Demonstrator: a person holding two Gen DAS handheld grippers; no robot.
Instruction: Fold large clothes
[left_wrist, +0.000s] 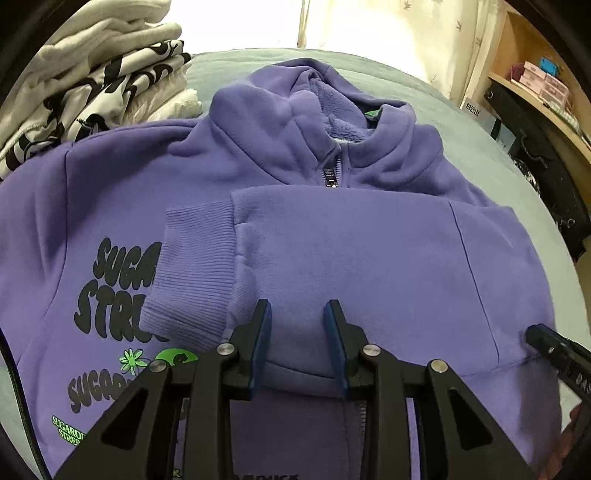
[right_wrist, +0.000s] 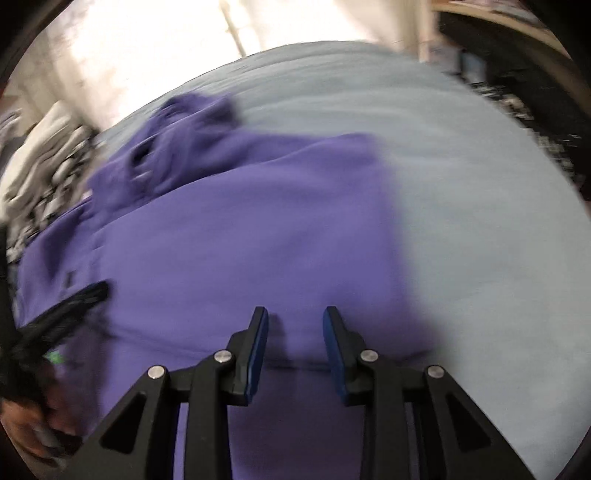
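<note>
A purple zip hoodie (left_wrist: 303, 155) with black and green lettering lies front up on a grey-blue bed (left_wrist: 498, 155). Its right sleeve (left_wrist: 332, 251) is folded across the chest, ribbed cuff (left_wrist: 192, 266) pointing left. My left gripper (left_wrist: 297, 310) is open and empty just above the folded sleeve. My right gripper (right_wrist: 295, 317) is open and empty over the hoodie's (right_wrist: 240, 240) right side; its view is blurred by motion. The right gripper's tip also shows in the left wrist view (left_wrist: 554, 347), and the left gripper's shows in the right wrist view (right_wrist: 66, 302).
A pile of folded white and black-patterned clothes (left_wrist: 96, 92) sits at the back left of the bed. A wooden shelf with boxes (left_wrist: 546, 81) stands at the right. Bare bed sheet (right_wrist: 480, 221) lies right of the hoodie.
</note>
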